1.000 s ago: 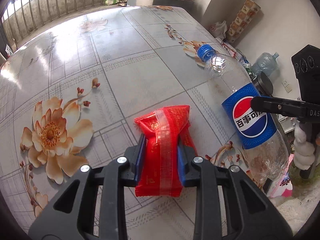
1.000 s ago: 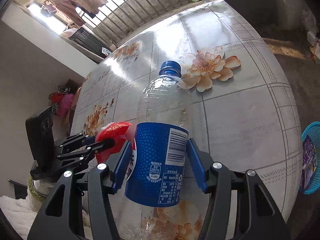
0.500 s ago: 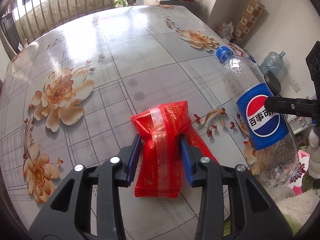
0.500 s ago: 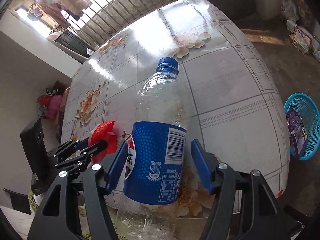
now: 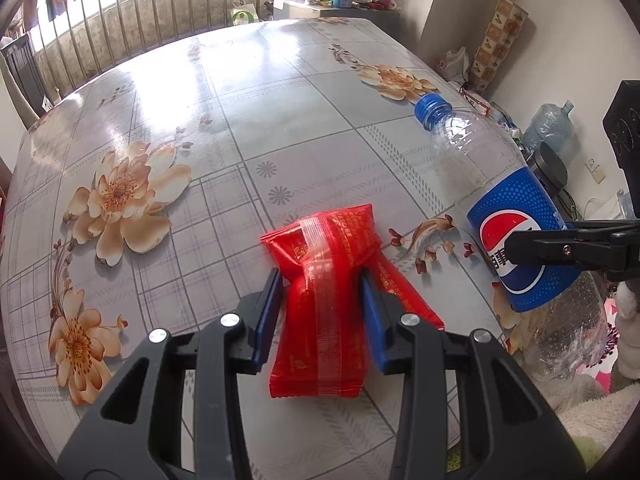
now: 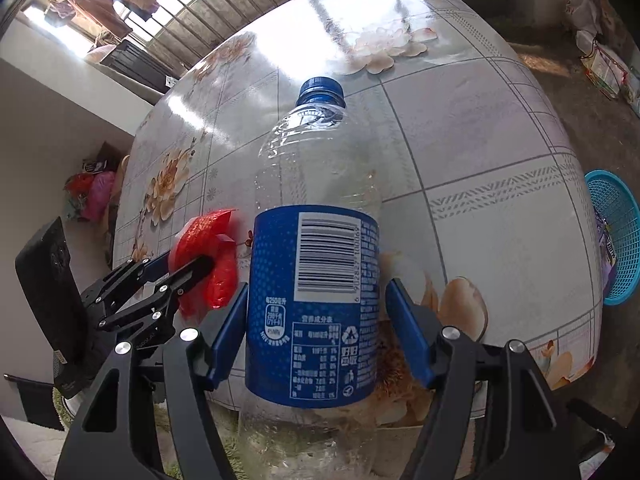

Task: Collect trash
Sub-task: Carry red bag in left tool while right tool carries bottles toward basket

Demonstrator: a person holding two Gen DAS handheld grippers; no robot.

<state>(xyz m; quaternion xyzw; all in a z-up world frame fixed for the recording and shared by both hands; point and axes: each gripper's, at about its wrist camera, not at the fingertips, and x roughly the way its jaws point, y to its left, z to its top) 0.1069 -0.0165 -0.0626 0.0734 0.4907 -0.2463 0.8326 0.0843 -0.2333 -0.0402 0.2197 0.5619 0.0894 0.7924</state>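
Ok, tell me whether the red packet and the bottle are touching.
Apart. The left wrist view shows bare table between the red packet, pinched by the left gripper, and the bottle, held by the right gripper.

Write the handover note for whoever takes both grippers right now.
Left gripper: shut on the red wrapper, held above the floral table.
Right gripper: shut on the empty Pepsi bottle, cap pointing forward.
Done: both pieces of trash picked up.
Left: carry both to the blue basket on the floor past the table's right edge and drop them in.
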